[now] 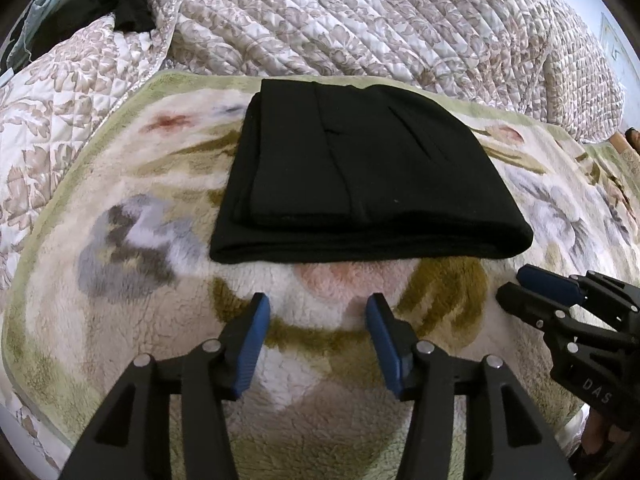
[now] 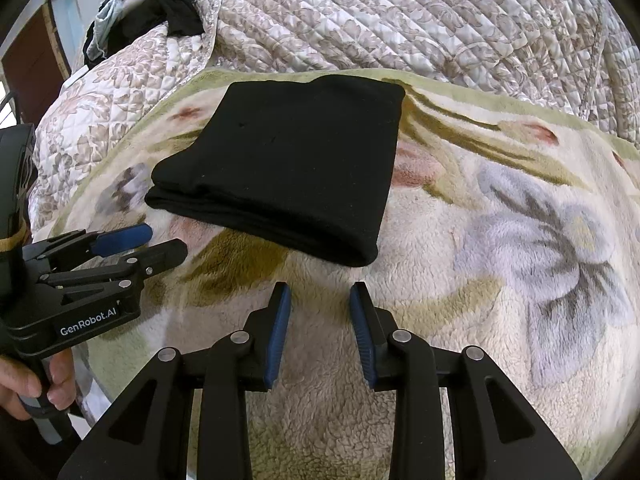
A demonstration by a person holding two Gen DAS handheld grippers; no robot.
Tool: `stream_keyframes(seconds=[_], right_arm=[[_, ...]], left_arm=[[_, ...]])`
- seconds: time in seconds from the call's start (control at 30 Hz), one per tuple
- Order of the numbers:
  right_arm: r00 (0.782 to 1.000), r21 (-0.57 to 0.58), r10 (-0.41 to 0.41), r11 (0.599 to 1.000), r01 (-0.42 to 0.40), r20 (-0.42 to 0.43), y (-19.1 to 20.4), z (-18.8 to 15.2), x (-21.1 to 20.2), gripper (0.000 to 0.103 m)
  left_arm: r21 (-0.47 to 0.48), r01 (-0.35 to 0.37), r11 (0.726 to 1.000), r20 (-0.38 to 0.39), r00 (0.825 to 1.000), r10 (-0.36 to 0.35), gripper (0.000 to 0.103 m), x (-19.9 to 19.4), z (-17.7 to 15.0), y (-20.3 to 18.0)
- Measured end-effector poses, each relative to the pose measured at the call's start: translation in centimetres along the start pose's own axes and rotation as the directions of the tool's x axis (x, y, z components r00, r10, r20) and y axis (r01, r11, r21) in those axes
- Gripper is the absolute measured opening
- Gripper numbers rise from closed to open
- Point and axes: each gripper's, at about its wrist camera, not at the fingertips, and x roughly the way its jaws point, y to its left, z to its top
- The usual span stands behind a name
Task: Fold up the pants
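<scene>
The black pants (image 1: pixel 360 176) lie folded into a flat rectangle on the fluffy floral blanket (image 1: pixel 140 240); they also show in the right wrist view (image 2: pixel 288 172). My left gripper (image 1: pixel 318 304) is open and empty, just short of the pants' near edge. My right gripper (image 2: pixel 320 292) is open and empty, near the pants' near right corner. Each gripper shows in the other's view: the right gripper (image 1: pixel 516 284) at the right edge, the left gripper (image 2: pixel 164 240) at the left edge, held by a hand.
A quilted floral bedspread (image 1: pixel 400 20) is bunched behind the blanket. A pile of dark and pale clothes (image 2: pixel 152 4) lies at the far left. The blanket's edge drops off near the bottom left (image 2: pixel 92 380).
</scene>
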Motion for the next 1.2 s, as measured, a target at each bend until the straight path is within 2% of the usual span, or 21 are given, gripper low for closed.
stream_keyframes(seconds=[1.2], right_arm=[[1.0, -0.002, -0.003, 1.0, 0.003, 0.001, 0.11, 0.04, 0.1, 0.032]], left_arm=[[0.005, -0.002, 1.0, -0.004, 1.0, 0.002, 0.059, 0.1, -0.02, -0.16]])
